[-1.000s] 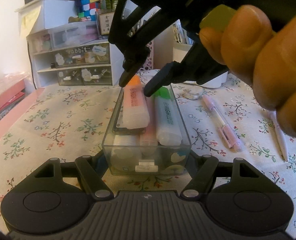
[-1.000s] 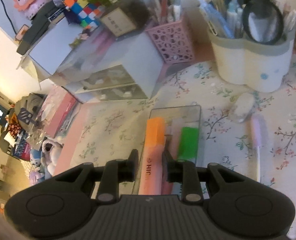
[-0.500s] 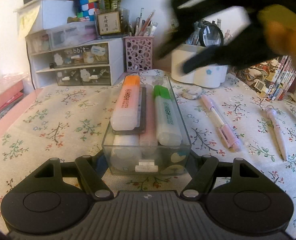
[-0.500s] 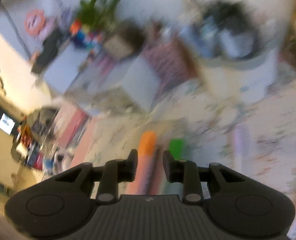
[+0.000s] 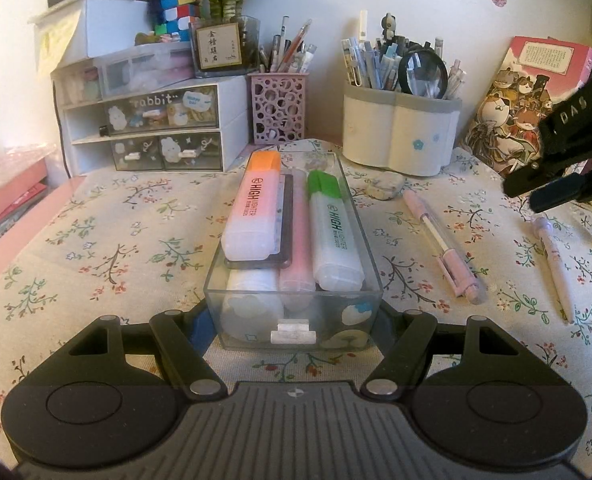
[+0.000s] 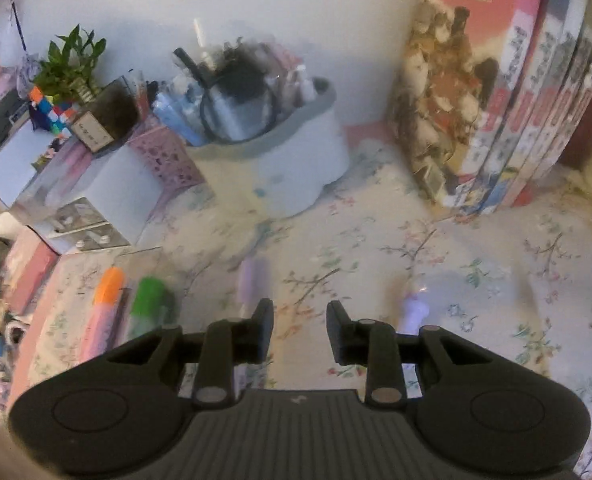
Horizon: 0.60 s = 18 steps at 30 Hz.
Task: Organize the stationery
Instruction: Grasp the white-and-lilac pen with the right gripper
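A clear plastic drawer (image 5: pixel 294 322) sits on the floral cloth, holding an orange highlighter (image 5: pixel 252 210), a green highlighter (image 5: pixel 334 228) and a pink one between them. My left gripper (image 5: pixel 294 320) is shut on the drawer's near end. My right gripper (image 6: pixel 299 330) is open and empty, held above the cloth to the right of the drawer; it also shows at the right edge of the left wrist view (image 5: pixel 536 192). A pink pen (image 5: pixel 442 246) and a lilac pen (image 5: pixel 554 266) lie on the cloth to the right.
A white pen holder (image 5: pixel 398 140) and a pink lattice pen cup (image 5: pixel 278 108) stand at the back. A white drawer unit (image 5: pixel 152 132) is at back left. Books (image 6: pixel 508 100) stand at the right. A small eraser (image 5: pixel 384 189) lies near the pen holder.
My right gripper let go of the orange highlighter, which now lies on top in the drawer, and swung away to the right. The left gripper and the drawer stayed still.
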Available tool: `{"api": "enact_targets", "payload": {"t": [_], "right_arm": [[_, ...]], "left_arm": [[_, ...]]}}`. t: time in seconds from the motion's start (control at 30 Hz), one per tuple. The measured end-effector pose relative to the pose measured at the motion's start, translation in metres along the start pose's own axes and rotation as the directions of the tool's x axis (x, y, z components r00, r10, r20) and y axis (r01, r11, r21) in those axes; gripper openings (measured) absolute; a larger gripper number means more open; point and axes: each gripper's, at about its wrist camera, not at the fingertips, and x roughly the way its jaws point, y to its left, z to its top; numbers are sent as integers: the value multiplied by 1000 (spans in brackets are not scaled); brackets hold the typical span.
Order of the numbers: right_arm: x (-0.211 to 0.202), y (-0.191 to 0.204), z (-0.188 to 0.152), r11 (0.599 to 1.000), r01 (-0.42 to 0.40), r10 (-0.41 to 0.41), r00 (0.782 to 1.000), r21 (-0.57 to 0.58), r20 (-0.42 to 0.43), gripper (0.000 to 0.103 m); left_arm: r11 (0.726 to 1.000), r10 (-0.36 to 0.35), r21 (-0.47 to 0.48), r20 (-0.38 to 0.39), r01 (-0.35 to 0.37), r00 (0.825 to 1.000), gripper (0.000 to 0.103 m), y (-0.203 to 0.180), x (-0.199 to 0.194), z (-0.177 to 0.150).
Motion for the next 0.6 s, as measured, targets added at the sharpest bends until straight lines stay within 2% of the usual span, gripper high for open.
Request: {"api": "enact_targets", "payload": {"t": [0.1, 0.2, 0.23, 0.33, 0.43, 0.6], "right_arm": [[5, -20, 1, 994, 97, -96, 995, 52, -31, 27], [14, -25, -4, 983, 182, -182, 981, 2, -68, 27], [18, -26, -6, 985, 174, -174, 981, -1, -91, 27], [19, -26, -10, 988, 155, -155, 985, -5, -81, 19], [16, -22, -10, 996, 90, -88, 992, 11, -90, 18], [18, -14, -10, 996, 55, -51, 996, 64, -74, 18]], "left_arm": [[1000, 0, -1, 1, 0, 1000, 72, 0, 0, 0], [1000, 1, 0, 1, -1, 1000, 72, 0, 0, 0], [1000, 1, 2, 1, -1, 1000, 72, 0, 0, 0], [1000, -5, 2, 0, 5, 1000, 72, 1, 0, 0], [1000, -7, 0, 0, 7, 1000, 72, 2, 0, -1], [1000, -8, 2, 0, 8, 1000, 72, 2, 0, 0]]}}
